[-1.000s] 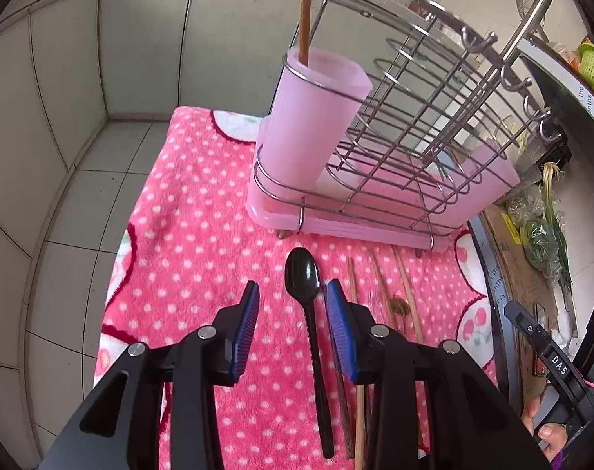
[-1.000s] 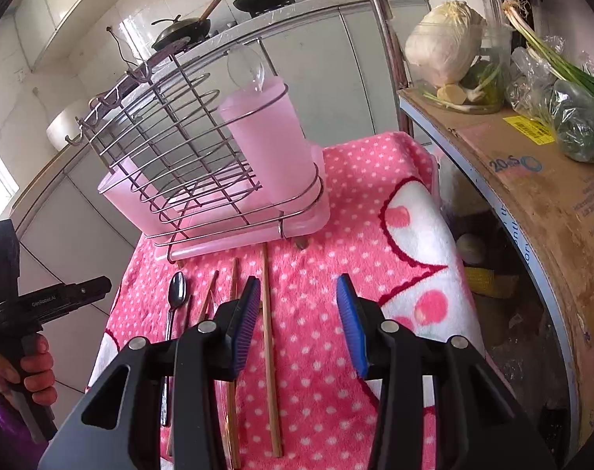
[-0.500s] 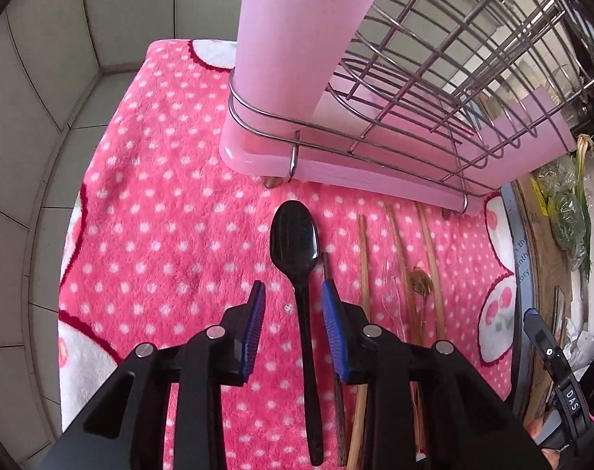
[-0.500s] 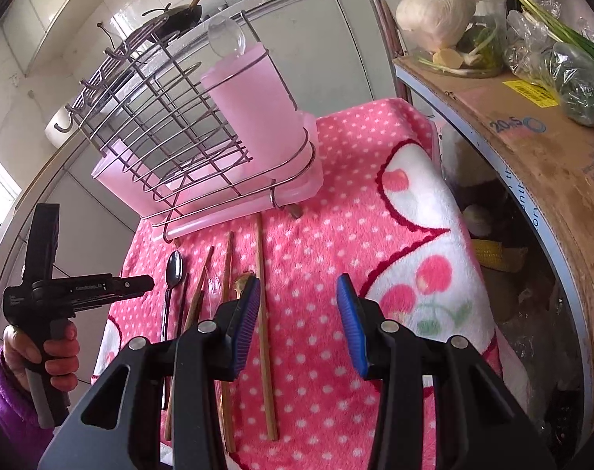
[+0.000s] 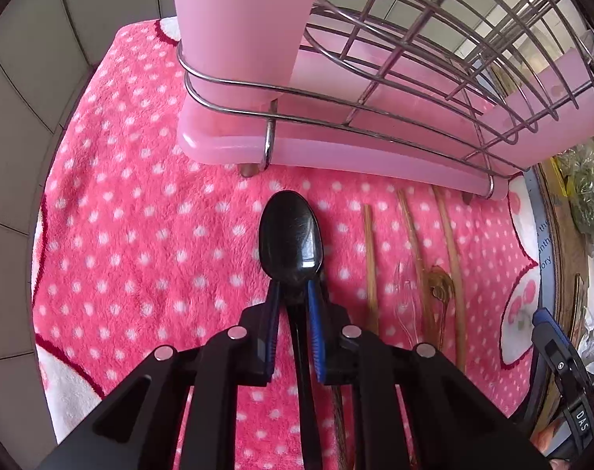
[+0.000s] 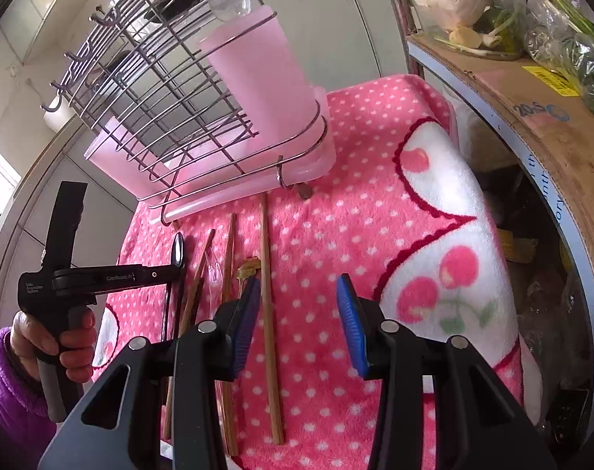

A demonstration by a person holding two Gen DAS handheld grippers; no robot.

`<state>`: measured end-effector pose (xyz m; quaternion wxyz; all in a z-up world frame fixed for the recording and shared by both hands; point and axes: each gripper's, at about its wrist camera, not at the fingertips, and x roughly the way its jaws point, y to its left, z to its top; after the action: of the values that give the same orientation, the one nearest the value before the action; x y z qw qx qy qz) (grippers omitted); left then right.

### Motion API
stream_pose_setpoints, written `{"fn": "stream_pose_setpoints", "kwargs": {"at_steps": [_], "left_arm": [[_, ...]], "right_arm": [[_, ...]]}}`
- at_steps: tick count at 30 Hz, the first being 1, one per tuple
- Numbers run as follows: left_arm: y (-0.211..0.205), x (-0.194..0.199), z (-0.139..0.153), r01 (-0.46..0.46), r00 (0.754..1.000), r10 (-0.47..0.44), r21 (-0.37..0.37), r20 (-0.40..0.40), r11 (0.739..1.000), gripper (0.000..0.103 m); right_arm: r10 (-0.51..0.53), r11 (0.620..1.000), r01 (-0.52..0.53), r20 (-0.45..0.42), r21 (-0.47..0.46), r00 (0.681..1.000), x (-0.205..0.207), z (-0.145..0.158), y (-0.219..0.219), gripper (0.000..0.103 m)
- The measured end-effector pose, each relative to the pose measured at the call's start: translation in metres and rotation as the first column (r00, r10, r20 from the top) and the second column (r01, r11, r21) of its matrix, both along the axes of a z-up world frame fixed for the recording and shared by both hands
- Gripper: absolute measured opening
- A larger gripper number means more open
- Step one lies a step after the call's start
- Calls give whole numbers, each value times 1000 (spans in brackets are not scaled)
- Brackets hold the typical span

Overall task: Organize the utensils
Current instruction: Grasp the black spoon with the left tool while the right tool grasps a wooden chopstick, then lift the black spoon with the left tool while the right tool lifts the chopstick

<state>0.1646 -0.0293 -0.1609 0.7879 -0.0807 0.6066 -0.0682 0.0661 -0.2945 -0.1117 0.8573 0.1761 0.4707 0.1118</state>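
Note:
A black spoon (image 5: 290,239) lies on the pink dotted towel (image 5: 140,235), bowl toward the wire rack (image 5: 414,78). My left gripper (image 5: 292,293) points steeply down; its jaws are closing and the blue pads press the spoon's neck from both sides. The right wrist view shows this gripper (image 6: 175,270) at the spoon (image 6: 178,248). Wooden chopsticks (image 5: 370,258), a clear spoon (image 5: 404,297) and a small brown spoon (image 5: 438,284) lie to the right. My right gripper (image 6: 297,280) hovers open over the towel, a chopstick (image 6: 266,293) beside its left finger.
A pink cup (image 5: 238,19) stands in the rack's near corner on a pink drip tray (image 5: 316,152). A cardboard box (image 6: 532,109) with cabbage and greens lines the right side. Tiled wall rises on the left. A hand in a purple sleeve (image 6: 7,384) holds the left gripper.
My left gripper came down over the black spoon and its jaws narrowed from well apart onto the neck. The right gripper sank slightly, jaws unchanged.

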Motion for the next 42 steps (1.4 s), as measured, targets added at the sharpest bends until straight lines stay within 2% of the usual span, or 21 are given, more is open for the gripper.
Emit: {"fn": "stream_pose_setpoints", "kwargs": {"at_steps": [3,9,15,19,21,26,32,36,38,40,42], "left_arm": [[13,-10,6,-1,1000,1,-14,13,1000,11],[52,-22,16,-26,1000,26,-24,17,999,11],[77,-22,16,-27,1000,27,-28,7,999,11],[75,-16,12,-5,1000,5,-27,-2,1000,11],[69,-13,8,9,1000,-9,-22,-9,1000,11],[57,-12,7,54,999,-54,-12,0,998,11],[41,-21,10,107,994,-107,-14,-14,994,10],[32,-22,9,127,992,-126,25,-26,992,12],[23,-18,5,125,991,-123,27,-57,992,13],[21,-14,-1,127,988,-124,33,-94,991,15],[16,-9,-6,135,985,-129,45,-116,990,16]], "right_arm": [[41,999,-41,1,-28,999,12,1,18,40],[123,986,-126,-35,-107,992,49,-6,62,21],[128,961,-154,-125,-229,984,85,-28,89,20],[114,952,-153,-155,-265,981,98,-42,95,18],[113,952,-148,-140,-269,984,97,-42,94,7],[64,972,-91,-129,-215,990,83,-35,67,6],[-2,985,-27,-166,-170,986,56,-38,35,6],[-4,988,-26,-193,-151,981,47,-46,28,7],[14,988,-45,-208,-146,978,47,-46,30,10],[42,992,-68,-222,-109,974,51,-46,33,24],[68,994,-87,-240,-72,968,56,-45,33,30]]}}
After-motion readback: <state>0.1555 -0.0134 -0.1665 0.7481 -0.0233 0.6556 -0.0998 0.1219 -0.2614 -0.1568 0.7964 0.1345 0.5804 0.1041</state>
